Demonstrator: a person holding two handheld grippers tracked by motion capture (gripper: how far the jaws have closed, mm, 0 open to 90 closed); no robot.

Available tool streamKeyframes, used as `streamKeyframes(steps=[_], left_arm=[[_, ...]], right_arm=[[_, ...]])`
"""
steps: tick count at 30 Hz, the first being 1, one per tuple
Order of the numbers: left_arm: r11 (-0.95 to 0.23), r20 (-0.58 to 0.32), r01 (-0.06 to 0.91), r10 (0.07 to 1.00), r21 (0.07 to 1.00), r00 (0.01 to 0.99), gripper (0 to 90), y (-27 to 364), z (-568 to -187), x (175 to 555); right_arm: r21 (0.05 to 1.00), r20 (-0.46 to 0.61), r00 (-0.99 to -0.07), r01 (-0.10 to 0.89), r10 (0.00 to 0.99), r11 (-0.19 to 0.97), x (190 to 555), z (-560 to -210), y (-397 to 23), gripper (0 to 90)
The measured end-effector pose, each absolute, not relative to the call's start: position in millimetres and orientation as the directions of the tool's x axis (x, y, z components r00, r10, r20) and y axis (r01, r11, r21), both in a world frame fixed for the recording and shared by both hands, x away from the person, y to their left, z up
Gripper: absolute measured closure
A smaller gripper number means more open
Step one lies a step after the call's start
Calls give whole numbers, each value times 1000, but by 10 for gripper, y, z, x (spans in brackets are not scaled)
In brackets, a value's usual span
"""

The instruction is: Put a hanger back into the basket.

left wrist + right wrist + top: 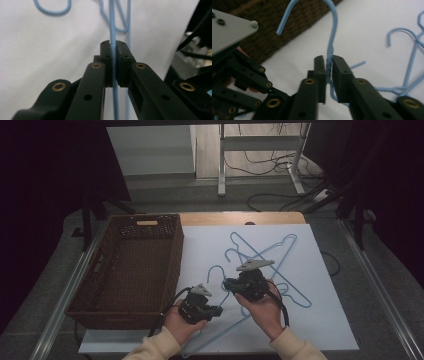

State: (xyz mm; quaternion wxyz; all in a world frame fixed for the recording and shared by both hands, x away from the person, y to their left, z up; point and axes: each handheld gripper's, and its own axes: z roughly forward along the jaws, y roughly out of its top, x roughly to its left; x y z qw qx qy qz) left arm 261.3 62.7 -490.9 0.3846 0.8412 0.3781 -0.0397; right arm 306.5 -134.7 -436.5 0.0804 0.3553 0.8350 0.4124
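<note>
Left gripper: jaws pinched tight on a thin light-blue wire hanger, straight wire running up between the pads and out past their tips.

Right gripper: jaws narrow, the same hanger's twisted neck standing between them, a slight gap on one side; whether the pads press is unclear. Hook curls above the tips.

More blue wire hangers lie beyond on the white board. Wicker basket sits off to the left gripper's outer side.

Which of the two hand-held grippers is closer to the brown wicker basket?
The left. The left gripper sits just off the wicker basket's near right corner, clamped on a blue hanger wire. The right gripper is farther right over the white board, at the hanger's twisted neck.
</note>
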Motion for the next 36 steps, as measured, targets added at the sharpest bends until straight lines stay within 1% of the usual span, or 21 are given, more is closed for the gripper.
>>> streamKeyframes(steps=[1, 2, 3, 4, 5, 6, 7, 8, 9, 14, 18, 20, 22, 26, 27, 28, 31, 32, 34, 35, 36], left_arm=[[-406, -365, 664, 599, 628, 712, 858, 652, -4879, 2605], [-398, -366, 659, 596, 638, 715, 858, 674, -4844, 2592], [-381, -371, 647, 584, 660, 722, 860, 722, -4774, 2560], [-381, -371, 647, 584, 660, 722, 860, 722, -4774, 2560], [-366, -382, 635, 563, 681, 733, 862, 761, -4699, 2517], [-366, -382, 635, 563, 681, 733, 862, 761, -4699, 2517], [-367, -378, 620, 546, 694, 747, 862, 775, -4627, 2471], [-367, -378, 620, 546, 694, 747, 861, 775, -4627, 2471], [-367, -381, 600, 515, 711, 767, 862, 790, -4542, 2419], [-369, -371, 578, 498, 728, 784, 862, 828, -4410, 2372], [-336, -371, 564, 491, 755, 788, 861, 963, -4224, 2364], [-323, -372, 562, 492, 761, 787, 860, 996, -4178, 2362], [-301, -372, 556, 493, 775, 786, 860, 1076, -4078, 2361], [-265, -355, 537, 511, 801, 782, 859, 1274, -3863, 2382], [-248, -341, 528, 532, 812, 775, 858, 1384, -3770, 2402], [-248, -341, 528, 532, 812, 775, 858, 1384, -3770, 2402], [-194, -328, 514, 575, 836, 750, 859, 1685, -3590, 2455], [-194, -328, 514, 575, 836, 750, 859, 1685, -3590, 2455], [-174, -321, 510, 597, 843, 735, 859, 1841, -3531, 2488], [-157, -324, 513, 613, 844, 721, 858, 2019, -3507, 2548], [-157, -324, 513, 613, 844, 721, 859, 2019, -3507, 2548]], right_arm=[[755, 172, -733, 527, 659, 389, 3063, -4343, -1378, 723], [755, 172, -733, 527, 659, 389, 3063, -4343, -1378, 723], [780, 196, -732, 520, 653, 349, 3053, -4287, -1446, 642], [780, 196, -732, 520, 653, 349, 3053, -4287, -1446, 642], [803, 204, -728, 507, 654, 314, 3043, -4229, -1526, 564], [803, 204, -728, 507, 654, 314, 3043, -4229, -1526, 564], [828, 240, -727, 500, 644, 255, 3036, -4152, -1650, 484], [828, 240, -727, 500, 644, 255, 3036, -4152, -1650, 484], [849, 244, -716, 484, 654, 213, 3018, -4082, -1769, 473], [880, 253, -708, 451, 659, 147, 2987, -3947, -2024, 436], [892, 242, -674, 437, 698, 113, 2946, -3871, -2356, 360], [891, 237, -666, 439, 707, 114, 2942, -3878, -2422, 349], [887, 221, -644, 445, 732, 124, 2931, -3934, -2592, 311], [875, 206, -626, 462, 752, 145, 2915, -4042, -2724, 281], [870, 198, -624, 467, 756, 158, 2917, -4070, -2739, 273], [870, 198, -624, 467, 756, 158, 2917, -4070, -2739, 273], [854, 186, -618, 486, 764, 186, 2939, -4148, -2728, 256], [854, 186, -618, 486, 764, 186, 2939, -4148, -2728, 256], [848, 182, -621, 491, 762, 198, 2952, -4175, -2710, 252], [847, 178, -622, 492, 763, 203, 2956, -4185, -2708, 252], [847, 178, -622, 492, 763, 203, 2956, -4185, -2708, 252]])
